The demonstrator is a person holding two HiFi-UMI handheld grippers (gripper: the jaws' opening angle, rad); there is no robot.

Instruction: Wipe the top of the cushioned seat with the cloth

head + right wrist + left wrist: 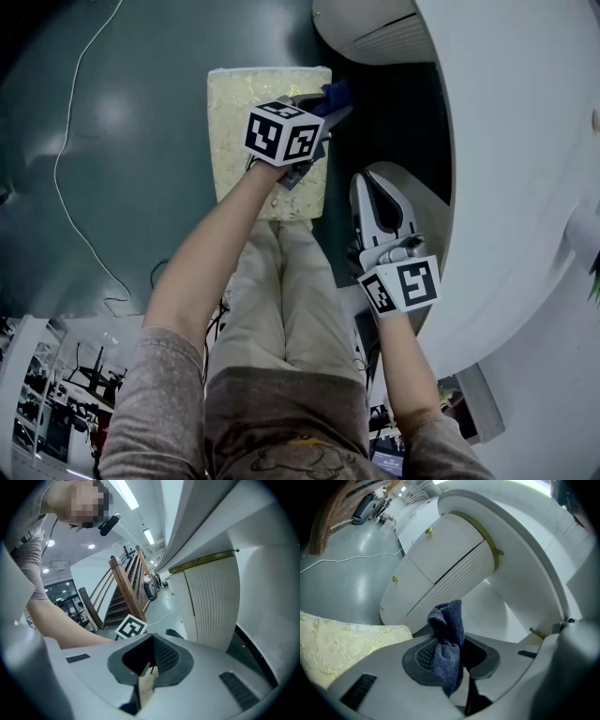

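Poised to wipe, the left gripper [326, 105], fingers pinching the cloth [447, 644], is at the cushioned seat's [234, 131] far right corner (right gripper [375, 187] empty, fingers pressed together); next, press down and sweep across.

**Left Gripper Clamped, Right Gripper Closed**

The bare left arm [211, 253] stretched forward, and the left gripper [330, 101] had its jaws pinched on the dark blue cloth [447, 639]. The right arm [403, 361] sat closer in. The right gripper [370, 187] pointed forward, jaws together, empty.
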